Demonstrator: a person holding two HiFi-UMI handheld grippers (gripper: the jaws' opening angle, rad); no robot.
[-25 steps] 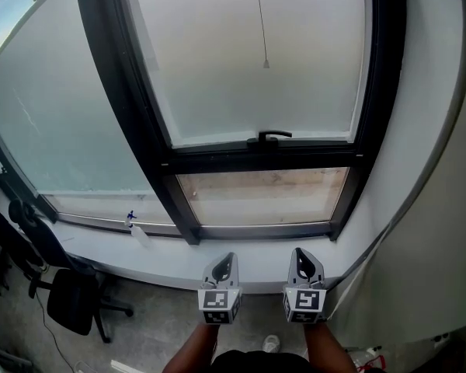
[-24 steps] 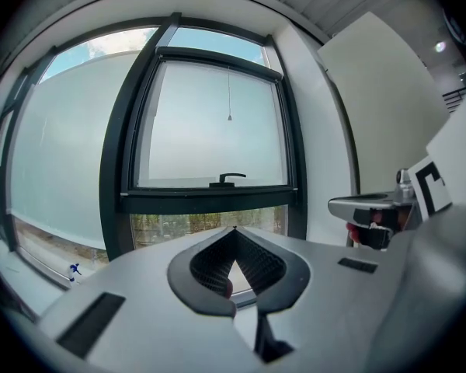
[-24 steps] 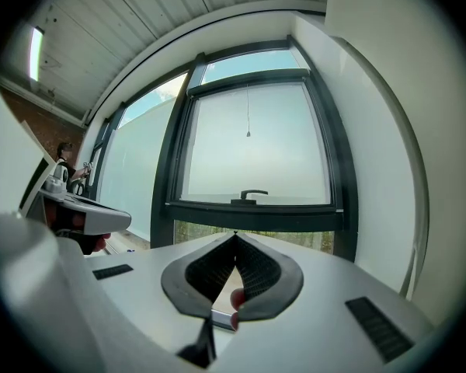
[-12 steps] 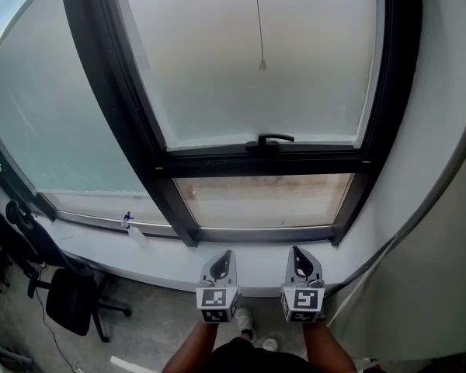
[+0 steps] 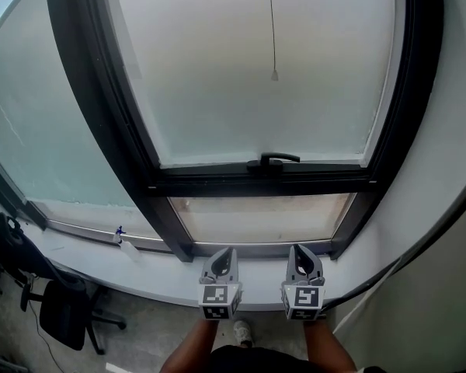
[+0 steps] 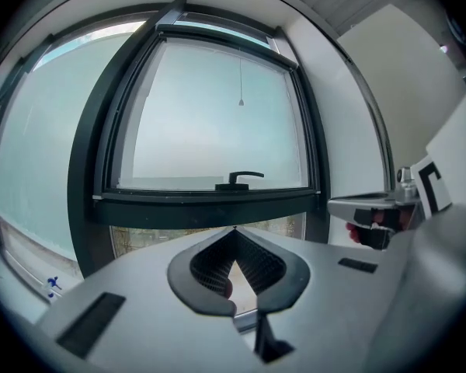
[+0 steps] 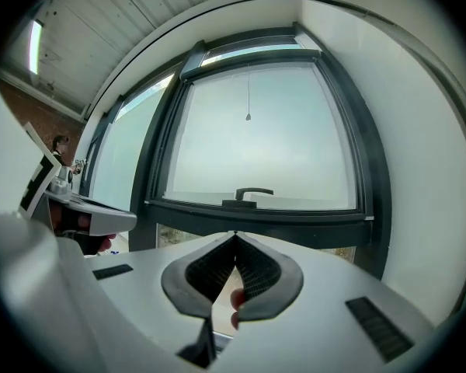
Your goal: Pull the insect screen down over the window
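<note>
Window (image 5: 210, 76), one (pull cord (image 5: 274, 74), one)

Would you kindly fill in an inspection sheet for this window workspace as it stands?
Surface: white window sill, bare in front of the grippers.
Job's things: pull cord hangs before the upper pane, untouched; window handle on the black frame.
Clutter: small spray bottle on the sill, to the left.
Grippers: left gripper and right gripper both shut and empty, side by side, pointing at the window.
Cables: nothing seen.
Surroundings: office chair on the floor, lower left.
</note>
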